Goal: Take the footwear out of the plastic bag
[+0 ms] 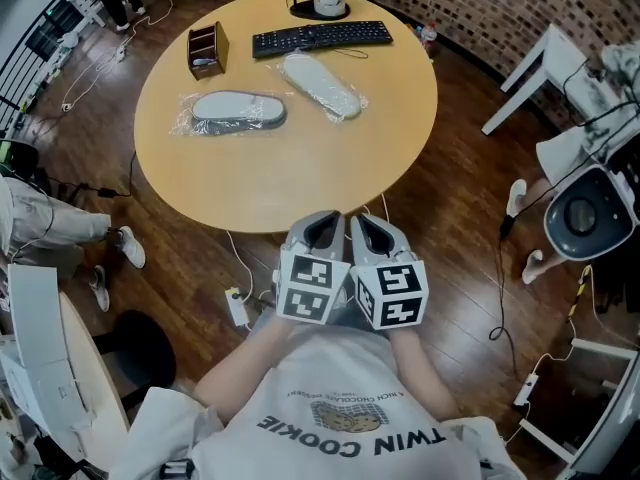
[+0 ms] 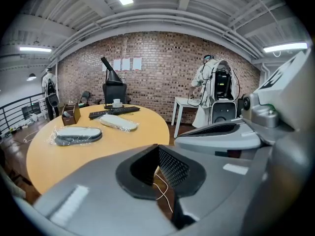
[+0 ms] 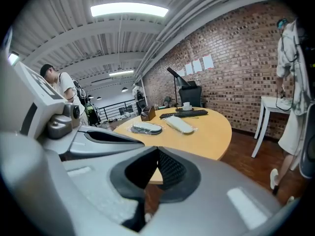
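Note:
Two slippers lie on the round wooden table (image 1: 300, 178), each in a clear plastic bag. The grey slipper (image 1: 238, 112) (image 2: 78, 134) (image 3: 146, 128) is at the left. The white slipper (image 1: 322, 84) (image 2: 118, 123) (image 3: 179, 125) lies upside down nearer the keyboard. My left gripper (image 1: 322, 220) (image 2: 157, 149) and right gripper (image 1: 366, 222) (image 3: 157, 151) are held side by side close to my chest, just off the table's near edge. Both are shut with nothing in them, and both are well short of the bags.
A black keyboard (image 1: 322, 36), a small wooden box (image 1: 207, 49) and a cup on a dark saucer (image 1: 326, 4) stand at the table's far side. Cables and a power strip (image 1: 237, 308) lie on the floor. A white side table (image 1: 545, 68) and a machine (image 1: 590, 208) stand at the right.

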The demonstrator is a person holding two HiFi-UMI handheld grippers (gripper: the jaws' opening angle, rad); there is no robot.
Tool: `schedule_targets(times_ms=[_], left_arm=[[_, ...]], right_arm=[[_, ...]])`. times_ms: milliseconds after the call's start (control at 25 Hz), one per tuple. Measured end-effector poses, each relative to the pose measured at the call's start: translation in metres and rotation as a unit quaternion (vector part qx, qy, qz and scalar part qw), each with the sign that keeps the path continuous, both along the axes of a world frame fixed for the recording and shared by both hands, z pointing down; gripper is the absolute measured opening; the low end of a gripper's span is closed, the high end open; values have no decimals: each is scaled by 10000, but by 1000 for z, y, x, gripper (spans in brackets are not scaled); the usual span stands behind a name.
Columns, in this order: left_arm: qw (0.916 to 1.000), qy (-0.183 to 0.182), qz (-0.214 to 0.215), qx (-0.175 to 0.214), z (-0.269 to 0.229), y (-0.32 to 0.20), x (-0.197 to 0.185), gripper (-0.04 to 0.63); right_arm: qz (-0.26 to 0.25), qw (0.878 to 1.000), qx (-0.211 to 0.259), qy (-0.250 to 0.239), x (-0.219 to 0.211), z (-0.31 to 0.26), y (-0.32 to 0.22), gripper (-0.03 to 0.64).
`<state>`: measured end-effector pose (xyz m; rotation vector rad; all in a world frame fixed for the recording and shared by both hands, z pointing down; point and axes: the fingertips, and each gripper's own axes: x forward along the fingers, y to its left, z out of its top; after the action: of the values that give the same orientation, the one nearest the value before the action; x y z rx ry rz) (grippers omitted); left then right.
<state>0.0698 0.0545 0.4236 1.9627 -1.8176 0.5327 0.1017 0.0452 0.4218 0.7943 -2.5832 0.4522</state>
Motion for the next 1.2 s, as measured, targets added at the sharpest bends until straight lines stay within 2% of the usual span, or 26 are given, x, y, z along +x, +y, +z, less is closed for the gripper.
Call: schedule_targets(times_ms=[200,520,1200], left_arm=[[9999,-63,-102,18,-1,-24,-29,6],[10000,-84,17,-28,0,-73,-86,6],[9960,-320,816,144,-15,-175,-214,6]], right_arm=[[-23,10000,56,-24,-24,-4,-25,2],[66,9999,130,50,-78,-7,-71,2],[805,9954,411,308,-185,-17,-162,2]])
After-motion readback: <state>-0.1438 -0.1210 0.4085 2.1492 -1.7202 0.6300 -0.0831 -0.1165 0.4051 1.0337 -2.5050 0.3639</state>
